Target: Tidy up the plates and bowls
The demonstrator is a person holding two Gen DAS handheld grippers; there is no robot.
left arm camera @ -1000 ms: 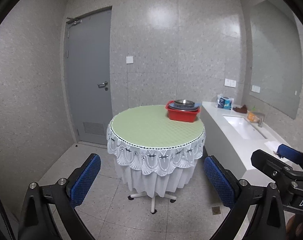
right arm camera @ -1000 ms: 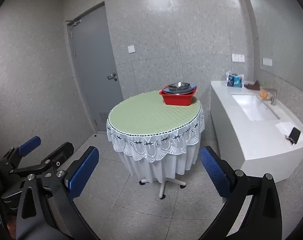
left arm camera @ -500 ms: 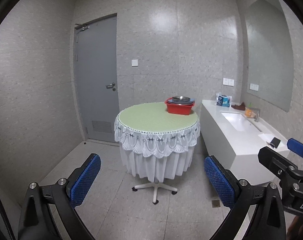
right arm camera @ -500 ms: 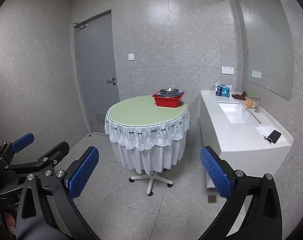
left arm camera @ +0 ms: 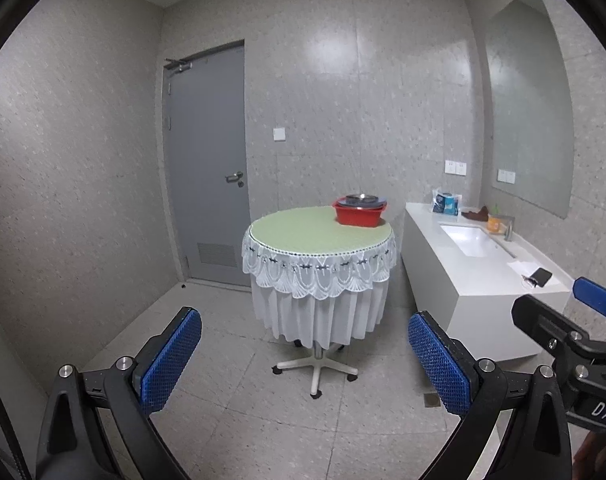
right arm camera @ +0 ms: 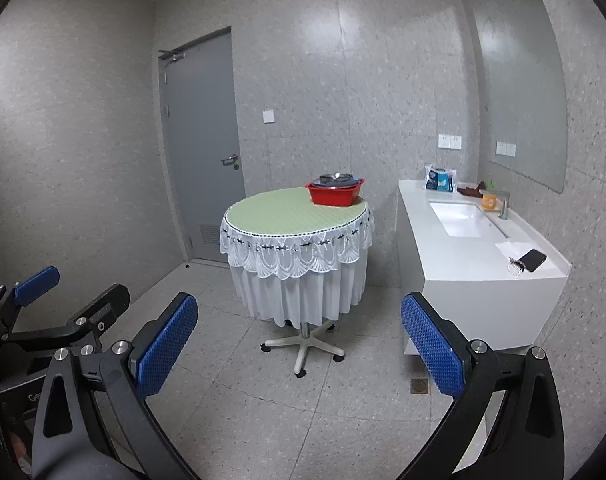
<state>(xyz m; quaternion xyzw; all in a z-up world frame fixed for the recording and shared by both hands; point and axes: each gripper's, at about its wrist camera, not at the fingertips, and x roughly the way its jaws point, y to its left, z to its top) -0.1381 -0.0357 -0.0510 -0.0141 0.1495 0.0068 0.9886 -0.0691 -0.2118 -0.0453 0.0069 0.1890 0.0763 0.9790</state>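
A: Where are the dishes sitting?

B: In the red plastic tub (left arm camera: 359,214), at the far edge of the round counter with the green top and white lace skirt (left arm camera: 303,232). A steel bowl (right arm camera: 335,178) is resting on top of the stack inside.

A: And your tools?

B: You are holding the left tool (left arm camera: 303,360) and the right tool (right arm camera: 299,350) well back from it, both spread wide, gripping nothing.

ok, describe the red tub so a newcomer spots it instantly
Find the round table with the pale green top and white lace skirt mid-room, left of the white sink counter. On its far edge, counter side, sits the red rectangular plastic tub holding stacked dishes. It is the only red item here.
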